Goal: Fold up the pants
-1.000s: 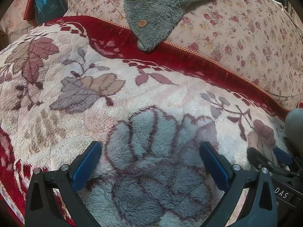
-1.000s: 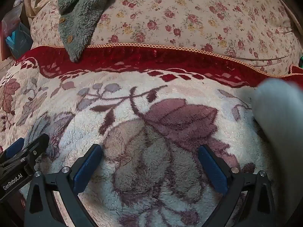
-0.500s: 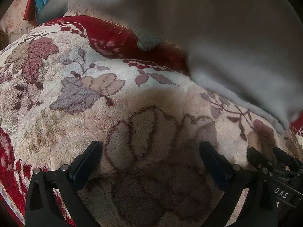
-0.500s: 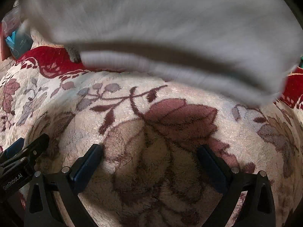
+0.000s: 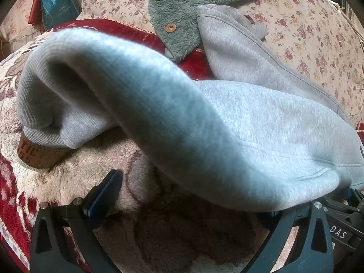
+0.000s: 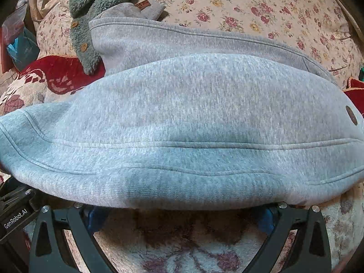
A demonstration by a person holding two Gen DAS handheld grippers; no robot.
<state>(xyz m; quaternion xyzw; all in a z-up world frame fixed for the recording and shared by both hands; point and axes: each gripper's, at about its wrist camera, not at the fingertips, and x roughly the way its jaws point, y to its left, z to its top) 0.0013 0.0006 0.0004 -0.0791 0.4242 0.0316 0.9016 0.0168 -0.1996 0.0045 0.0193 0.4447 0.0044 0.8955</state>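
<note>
Light grey sweatpants point(image 5: 227, 118) lie crumpled on the fleece floral blanket point(image 5: 56, 182). A ribbed cuff with a brown leather patch point(image 5: 38, 154) lies at the left. In the right wrist view the pants point(image 6: 182, 118) fill the middle, waistband nearest. My left gripper point(image 5: 184, 207) is open and empty; its left finger point(image 5: 104, 193) shows and the right fingertip is hidden under the cloth. My right gripper point(image 6: 179, 213) is open, with both fingertips under the waistband edge.
A green fleece garment with wooden buttons point(image 5: 182, 18) lies on the floral duvet point(image 5: 318, 34) behind, also in the right wrist view point(image 6: 91, 11). A blue bag point(image 5: 59, 6) stands far left. The other gripper's body point(image 5: 341, 223) is at my right.
The grey pants swept in from the right and above and landed on the blanket, over the fingertips. Both grippers stayed still and open.
</note>
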